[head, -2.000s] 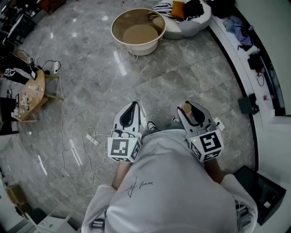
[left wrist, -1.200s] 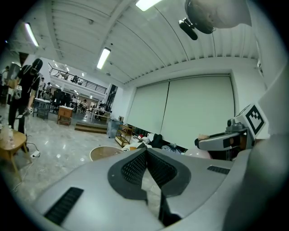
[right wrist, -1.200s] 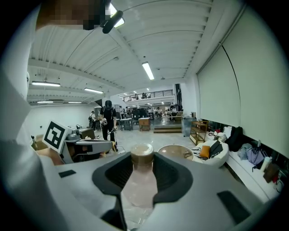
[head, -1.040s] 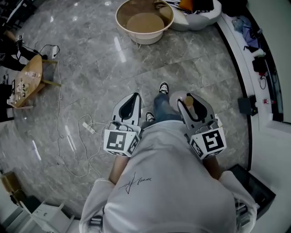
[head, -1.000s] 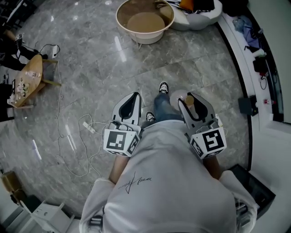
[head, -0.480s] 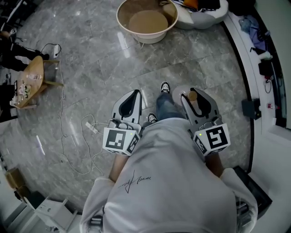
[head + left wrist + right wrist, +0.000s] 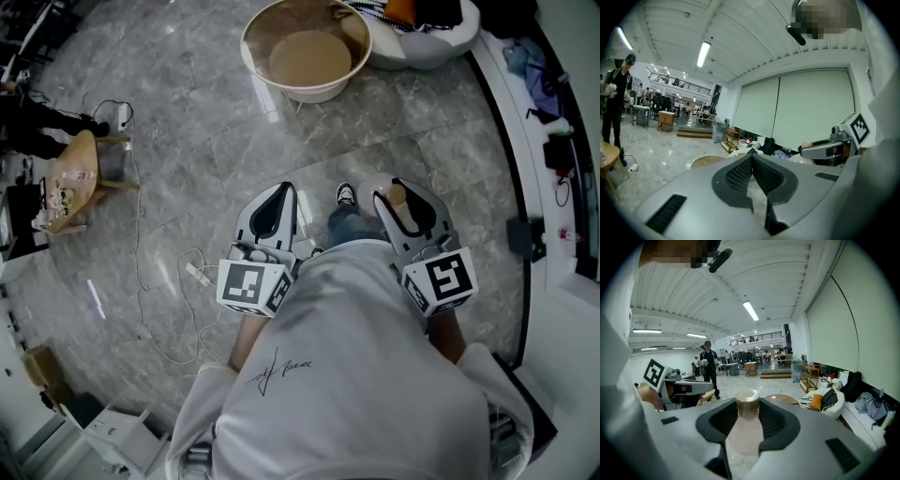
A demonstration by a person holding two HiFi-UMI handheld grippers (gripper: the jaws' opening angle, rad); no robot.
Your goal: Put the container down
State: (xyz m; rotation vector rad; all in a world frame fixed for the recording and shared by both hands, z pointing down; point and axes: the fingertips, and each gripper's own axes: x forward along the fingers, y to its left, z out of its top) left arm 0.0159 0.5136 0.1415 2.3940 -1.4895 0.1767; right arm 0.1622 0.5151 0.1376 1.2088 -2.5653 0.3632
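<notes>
My right gripper (image 7: pixel 400 199) is shut on the container (image 7: pixel 397 196), a pale translucent bottle with a tan cap. In the right gripper view the container (image 7: pixel 746 423) stands upright between the dark pads, cap on top. My left gripper (image 7: pixel 275 201) is held level beside it at chest height, shut with nothing in it. In the left gripper view its jaws (image 7: pixel 752 158) meet at the tips. Both are carried high above a grey marble floor (image 7: pixel 187 122), in front of the person's white shirt.
A round beige tub (image 7: pixel 306 58) stands on the floor ahead, with a white cushioned seat (image 7: pixel 422 37) behind it. A small wooden stool (image 7: pixel 77 178) and a white cable (image 7: pixel 164 281) lie left. A white ledge (image 7: pixel 530 150) runs along the right. A person in black (image 7: pixel 709 364) stands far off.
The person has walked a little over the floor and a shoe now shows ahead. Both grippers keep their pose, with the container still held in the right one.
</notes>
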